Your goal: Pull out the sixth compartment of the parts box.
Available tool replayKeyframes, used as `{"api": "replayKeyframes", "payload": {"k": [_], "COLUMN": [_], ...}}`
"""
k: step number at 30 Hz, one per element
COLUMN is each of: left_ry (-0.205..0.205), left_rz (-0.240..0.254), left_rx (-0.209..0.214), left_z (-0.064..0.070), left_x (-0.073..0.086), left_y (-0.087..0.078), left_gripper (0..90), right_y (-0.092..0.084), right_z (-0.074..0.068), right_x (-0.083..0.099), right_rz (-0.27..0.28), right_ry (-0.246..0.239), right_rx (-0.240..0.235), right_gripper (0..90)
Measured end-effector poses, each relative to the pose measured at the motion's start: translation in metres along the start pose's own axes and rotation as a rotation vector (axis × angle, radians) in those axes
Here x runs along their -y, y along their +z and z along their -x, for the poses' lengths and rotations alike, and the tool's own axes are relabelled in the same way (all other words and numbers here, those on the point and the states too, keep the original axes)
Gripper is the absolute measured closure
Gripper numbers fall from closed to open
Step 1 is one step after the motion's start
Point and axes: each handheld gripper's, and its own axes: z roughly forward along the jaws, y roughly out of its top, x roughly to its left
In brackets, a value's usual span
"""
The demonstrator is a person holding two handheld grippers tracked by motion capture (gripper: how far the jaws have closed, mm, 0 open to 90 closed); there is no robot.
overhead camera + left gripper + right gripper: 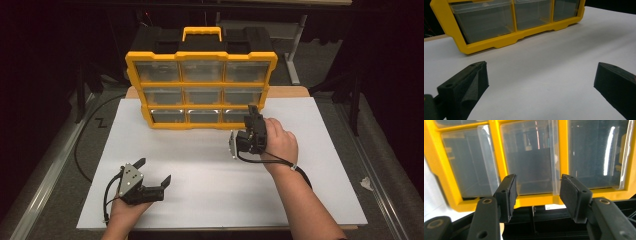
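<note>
Dark room, black surround; a white rectangular board (210, 165) covers a wooden table, grey floor and a steel rail to either side. At the far edge of the board stands a yellow-framed plastic organiser case with clear drawer fronts (201, 90), upright, three rows of three, black body and a yellow carry handle on top; the drawers look empty as far as the clear fronts allow.

Left gripper (152, 172) held low over the near-left part of the board, well apart from the case; jaws spread wide, nothing between them; its own view looks across bare board to the bottom row of the case (509, 22).

Right gripper (254, 115) raised at the lower right corner of the case, hand (278, 142) behind it; in the right gripper view the jaws stand part-way apart, framing a clear drawer front (531, 157) and the yellow bar beneath it; gripping nothing; whether the pads touch the plastic, cannot tell.

Judgement: likely lining up on a drawer at the lower right.

Risks: case stands free and tall on a smooth board; a pull on a drawer could drag or tip it forward, since the left gripper is not bracing it; clear fronts are slick, pads may slip off; jaws straddling the divider could snag the neighbouring drawer.
</note>
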Motion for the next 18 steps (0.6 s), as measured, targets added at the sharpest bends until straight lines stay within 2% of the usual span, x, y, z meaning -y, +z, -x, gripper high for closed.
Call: {"api": "replayKeyframes", "payload": {"k": [15,18], "left_ry": [0.002,-0.002], "left_rz": [-0.007,-0.006], "left_rx": [0.009,0.008], "left_z": [0.002,0.002], "left_x": [0.002,0.002], "left_y": [0.001,0.0], "left_gripper": [0.2,0.2], "right_y": [0.025,0.03], "right_z": [0.017,0.02], "right_x": [-0.01,-0.012], "right_rz": [-0.019,-0.014], "right_ry": [-0.006,-0.028], "right_rx": [0.018,0.029], "right_gripper": [60.3,61.2]}}
